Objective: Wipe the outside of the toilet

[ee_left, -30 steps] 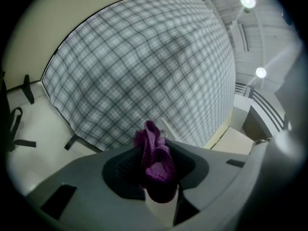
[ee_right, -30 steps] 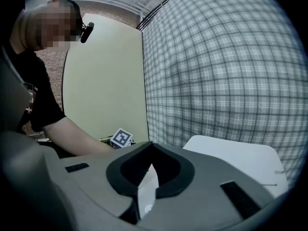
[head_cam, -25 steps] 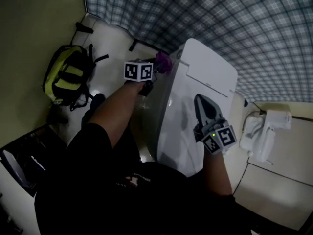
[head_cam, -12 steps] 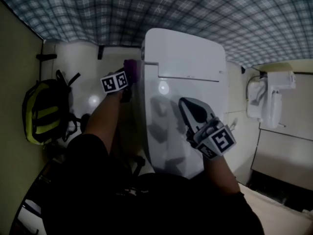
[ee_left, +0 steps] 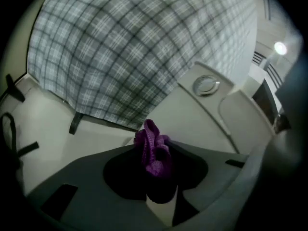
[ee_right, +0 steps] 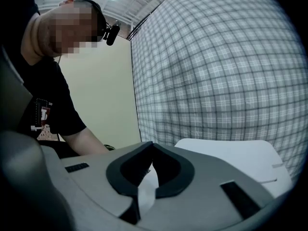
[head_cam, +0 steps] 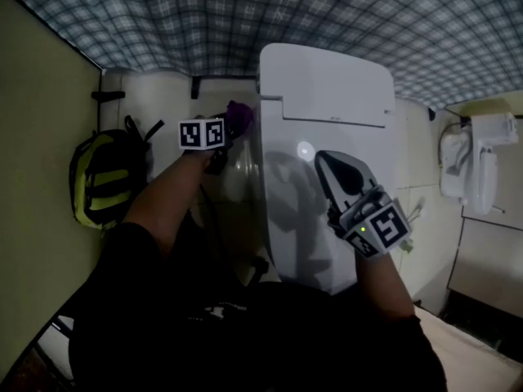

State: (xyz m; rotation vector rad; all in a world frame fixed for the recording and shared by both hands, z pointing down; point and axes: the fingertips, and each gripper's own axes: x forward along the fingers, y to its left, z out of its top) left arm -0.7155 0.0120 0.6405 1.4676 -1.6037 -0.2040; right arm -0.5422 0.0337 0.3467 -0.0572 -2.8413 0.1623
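A white toilet [head_cam: 327, 113] with its lid down fills the middle of the head view. My left gripper [head_cam: 231, 129] is shut on a purple cloth [head_cam: 239, 114], held against the toilet's left side near the tank. In the left gripper view the purple cloth [ee_left: 153, 148] bunches between the jaws, with the toilet's flush button [ee_left: 205, 85] beyond. My right gripper [head_cam: 331, 168] hovers over the closed lid, jaws shut with nothing between them. The right gripper [ee_right: 152, 154] view shows the white lid [ee_right: 231, 158] ahead.
A yellow and black backpack [head_cam: 105, 178] lies on the floor at the left, by a plain wall. A plaid curtain [head_cam: 327, 15] hangs behind the toilet. A white wall fixture [head_cam: 482, 162] sits at the right. The person's arm [ee_right: 82, 138] shows in the right gripper view.
The head view has swung, so the toilet now sits more upright and central. My left gripper with the cloth stays at the toilet's left side; the right gripper stays over the lid.
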